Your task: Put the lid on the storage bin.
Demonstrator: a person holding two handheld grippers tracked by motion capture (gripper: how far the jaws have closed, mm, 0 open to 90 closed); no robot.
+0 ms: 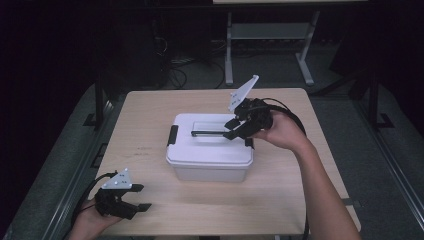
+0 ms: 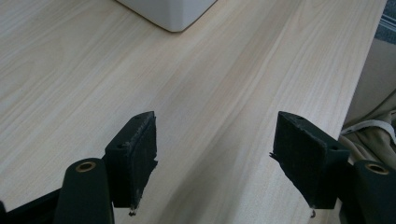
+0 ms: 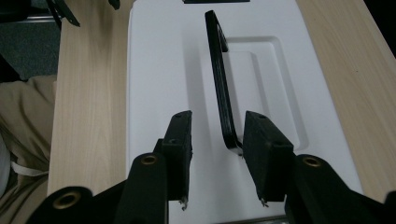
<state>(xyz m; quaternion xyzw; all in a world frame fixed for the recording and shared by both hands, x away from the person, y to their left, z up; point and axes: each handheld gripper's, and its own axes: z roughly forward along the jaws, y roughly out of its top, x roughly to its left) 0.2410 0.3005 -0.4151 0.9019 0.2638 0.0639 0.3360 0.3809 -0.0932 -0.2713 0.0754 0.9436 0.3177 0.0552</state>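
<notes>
A white lidded box (image 1: pixel 210 162) stands in the middle of the wooden table (image 1: pixel 150 125). Its thin black handle (image 1: pixel 210 132) is raised on edge along the lid (image 3: pixel 163 70). My right gripper (image 1: pixel 231 129) hovers over the lid's right end. Its jaws are open and straddle the handle (image 3: pixel 217 79) near its end, which sits close to one pad (image 3: pixel 261 140) with a gap at the other. My left gripper (image 1: pixel 141 197) rests low at the table's front left corner, open, with bare wood between its jaws (image 2: pixel 217 154).
Black latches sit at the box's left end (image 1: pixel 172 135) and right end (image 1: pixel 248 142). A corner of the box (image 2: pixel 173 11) lies ahead of the left gripper. The table's front edge is close to the left hand. Desk legs (image 1: pixel 229 50) and cables lie on the floor beyond.
</notes>
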